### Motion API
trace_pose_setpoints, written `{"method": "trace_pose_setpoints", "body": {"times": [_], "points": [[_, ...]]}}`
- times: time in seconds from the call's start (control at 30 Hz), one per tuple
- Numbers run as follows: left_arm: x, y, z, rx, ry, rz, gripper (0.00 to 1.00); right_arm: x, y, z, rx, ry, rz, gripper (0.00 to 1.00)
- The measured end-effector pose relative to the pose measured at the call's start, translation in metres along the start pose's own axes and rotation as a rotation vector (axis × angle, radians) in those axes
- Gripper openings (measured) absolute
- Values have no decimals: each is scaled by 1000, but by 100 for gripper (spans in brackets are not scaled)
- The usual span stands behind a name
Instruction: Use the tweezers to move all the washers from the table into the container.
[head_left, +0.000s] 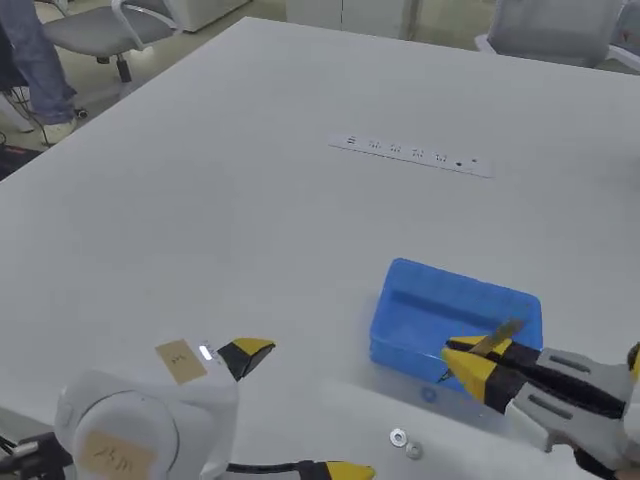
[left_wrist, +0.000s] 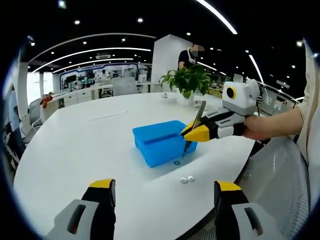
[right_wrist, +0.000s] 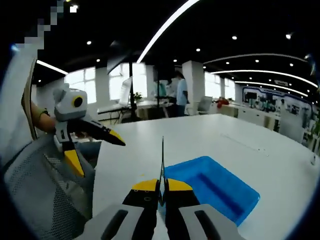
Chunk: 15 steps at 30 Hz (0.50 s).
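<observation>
A blue container (head_left: 455, 310) sits on the white table. Two metal washers (head_left: 405, 442) lie side by side in front of it, and a third small ring (head_left: 428, 394) lies close to its near wall. My right gripper (head_left: 468, 362) is shut on the tweezers (head_left: 500, 335) and hovers at the container's near right corner. In the left gripper view the tweezers (left_wrist: 195, 125) point down beside the container (left_wrist: 162, 140), above the washers (left_wrist: 186, 179); whether their tips hold anything is too small to tell. My left gripper (head_left: 298, 410) stands open at the table's front edge, holding nothing.
A flush strip of sockets (head_left: 410, 155) is set into the table beyond the container. Office chairs (head_left: 100, 30) and a person's legs stand past the far left edge. A mesh chair (right_wrist: 45, 185) is close behind the front edge.
</observation>
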<state>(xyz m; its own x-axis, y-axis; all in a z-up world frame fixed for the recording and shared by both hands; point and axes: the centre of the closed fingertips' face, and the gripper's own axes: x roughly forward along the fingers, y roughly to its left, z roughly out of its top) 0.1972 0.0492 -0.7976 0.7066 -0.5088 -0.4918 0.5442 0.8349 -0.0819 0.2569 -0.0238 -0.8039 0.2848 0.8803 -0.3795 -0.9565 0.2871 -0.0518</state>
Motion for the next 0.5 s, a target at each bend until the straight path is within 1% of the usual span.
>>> {"method": "trace_pose_setpoints", "body": {"times": [0.07,0.1,0.13,0.2,0.23,0.27,0.3,0.33,0.4,0.43,0.5], "points": [[0,0,0,1,3,-1,82,7,1,-10,-54,17,1,0],[0,0,-1,1,3,-1,82,9,3,-11,-50,14,7,0],[0,0,-1,3,5,0,82,12,3,-14,-66,18,3,0],[0,0,-2,3,9,0,82,15,2,-13,-116,13,-4,0],[0,0,-2,4,11,2,82,16,1,-12,-153,17,-13,0],[0,0,-2,4,13,3,82,18,3,-14,-158,26,1,0],[1,0,-3,4,14,3,81,19,3,-18,-190,57,5,0],[1,1,-3,3,16,3,81,21,1,-21,-230,73,-2,0],[1,0,-4,2,22,2,81,22,3,-24,-230,81,5,0],[1,0,-4,4,25,1,81,22,2,-25,-253,87,-6,0],[1,-1,-5,7,28,-2,81,21,2,-24,-270,93,-6,0]]}}
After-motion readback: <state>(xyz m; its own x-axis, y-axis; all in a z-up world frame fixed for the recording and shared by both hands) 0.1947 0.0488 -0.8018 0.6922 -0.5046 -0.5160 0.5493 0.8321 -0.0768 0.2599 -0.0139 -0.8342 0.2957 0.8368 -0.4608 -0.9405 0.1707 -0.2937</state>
